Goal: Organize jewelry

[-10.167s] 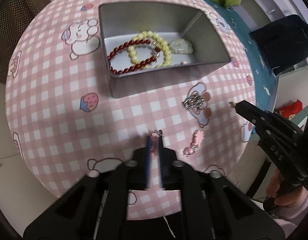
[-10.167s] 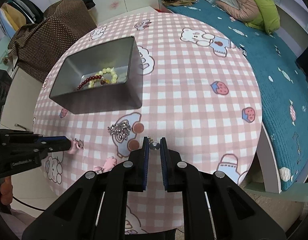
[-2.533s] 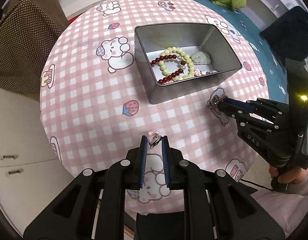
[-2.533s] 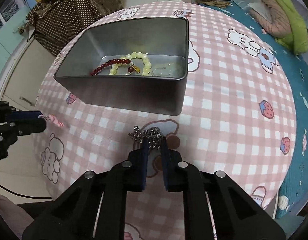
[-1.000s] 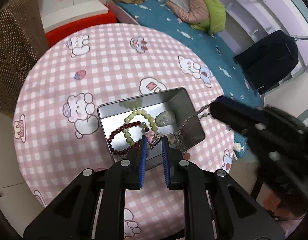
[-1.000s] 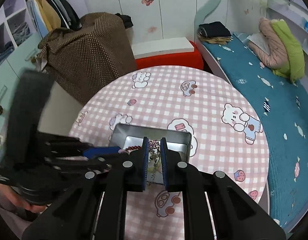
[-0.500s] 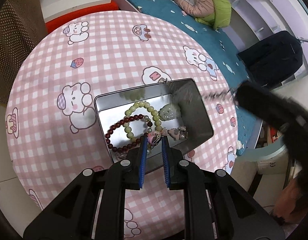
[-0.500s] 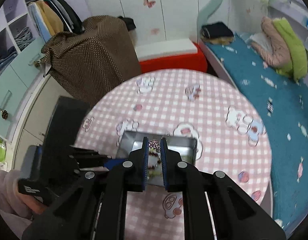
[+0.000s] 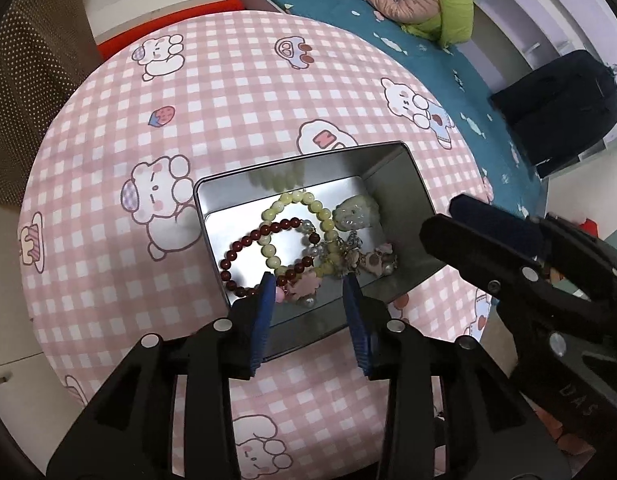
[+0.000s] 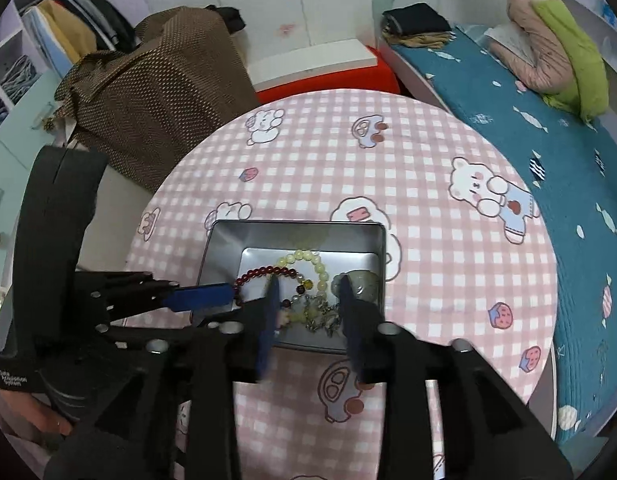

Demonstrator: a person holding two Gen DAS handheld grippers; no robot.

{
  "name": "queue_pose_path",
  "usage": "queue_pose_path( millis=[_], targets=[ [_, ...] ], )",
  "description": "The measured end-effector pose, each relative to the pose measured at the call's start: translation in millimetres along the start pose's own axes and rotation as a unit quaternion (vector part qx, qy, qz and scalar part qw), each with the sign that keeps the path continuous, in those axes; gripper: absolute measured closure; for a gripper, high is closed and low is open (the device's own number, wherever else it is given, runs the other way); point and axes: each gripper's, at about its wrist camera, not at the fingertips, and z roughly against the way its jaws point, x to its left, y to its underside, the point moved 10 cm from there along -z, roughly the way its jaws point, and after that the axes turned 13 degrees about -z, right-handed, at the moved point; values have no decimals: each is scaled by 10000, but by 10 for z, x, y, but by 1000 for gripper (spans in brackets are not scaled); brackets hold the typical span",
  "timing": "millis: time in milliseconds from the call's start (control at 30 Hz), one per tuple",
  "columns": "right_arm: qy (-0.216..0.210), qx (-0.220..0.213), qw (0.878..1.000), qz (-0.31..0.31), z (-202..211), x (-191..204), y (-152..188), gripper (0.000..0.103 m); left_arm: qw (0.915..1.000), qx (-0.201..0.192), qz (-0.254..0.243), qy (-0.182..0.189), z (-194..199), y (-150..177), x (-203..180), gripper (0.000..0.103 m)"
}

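Both claws over the rectangular silver metal tin [image 9: 404,184] on the round surface with pink checked cartoon-print cloth [image 9: 236,92]; both aimed steeply downward.

Left claw [image 9: 308,286]: jaws just been opening, now spread; nothing pinched; small pink flower charm with pearl bead [image 9: 302,289] lying loose on the tin floor between and below the blue pads [image 9: 264,312], apparently clear of them.

Right claw [image 10: 308,292]: jaws likewise just been opening, now spread; silver chain piece [image 10: 322,318] lying in the tin below, not gripped.

Tin contents: dark red bead bracelet [image 9: 248,256], pale yellow-green bead bracelet [image 9: 292,204] overlapping it, pale green carved pendant [image 9: 350,214] toward the far right corner, plus the two small pieces at the near wall; all bunched toward the near right of the tin.

No loose jewelry seen on the cloth in either view; parts of the near cloth hidden behind the claw bodies.

Step in hand, by judgement: release of the last two pieces into the tin; task looks close to done.

Next move calls for: straight lift of both claws, pads kept spread so no chain or charm snags; the two claws close together over the tin, so separate with care.
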Motion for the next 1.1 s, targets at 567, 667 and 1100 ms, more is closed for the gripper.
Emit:
queue_pose_path(
  millis=[567,667,1100],
  targets=[
    [454,-564,9966,-401,524,-67,141,49,9989,-343,-128,-289,515,149,-108,56],
    [448,-782,9953,-361,694,-15,130,43,9973,-534,-194,-468,720,158,-163,56],
    [-35,-2294,9730,244,2084,141,47,23,9676,-2078,-58,-1431,2077,197,-777,49]
  ],
)
